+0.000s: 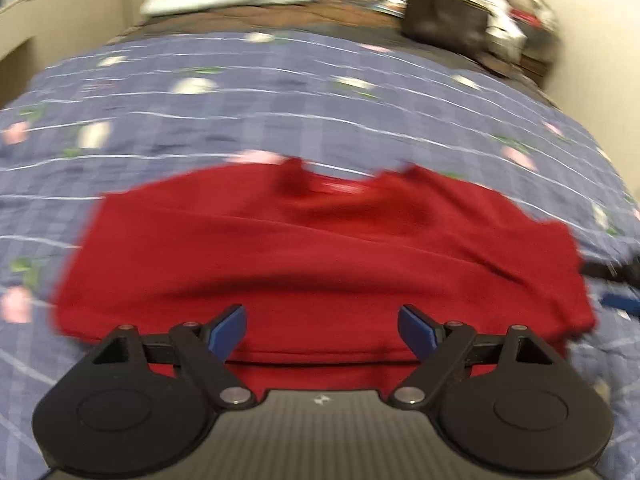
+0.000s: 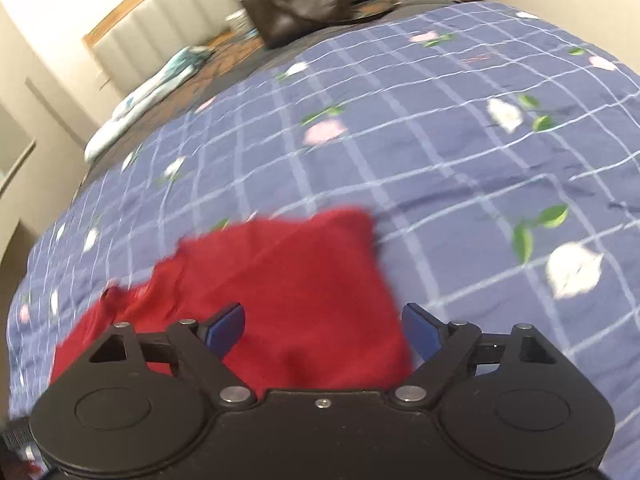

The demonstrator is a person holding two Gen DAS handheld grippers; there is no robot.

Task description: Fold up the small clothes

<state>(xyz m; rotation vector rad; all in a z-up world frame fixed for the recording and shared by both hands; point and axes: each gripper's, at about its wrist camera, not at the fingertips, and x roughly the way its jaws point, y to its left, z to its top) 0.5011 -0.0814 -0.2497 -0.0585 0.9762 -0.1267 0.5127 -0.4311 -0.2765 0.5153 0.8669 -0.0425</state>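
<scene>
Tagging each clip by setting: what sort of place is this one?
Most likely a bedroom. A red garment lies on a bed with a blue floral quilt, a padded headboard stands behind it, and a dark handbag sits at the far end.

A bed with a blue checked cover (image 1: 280,92) carries a red garment (image 1: 320,248) just ahead of both grippers, a dark bag (image 2: 296,4) farther off.
</scene>
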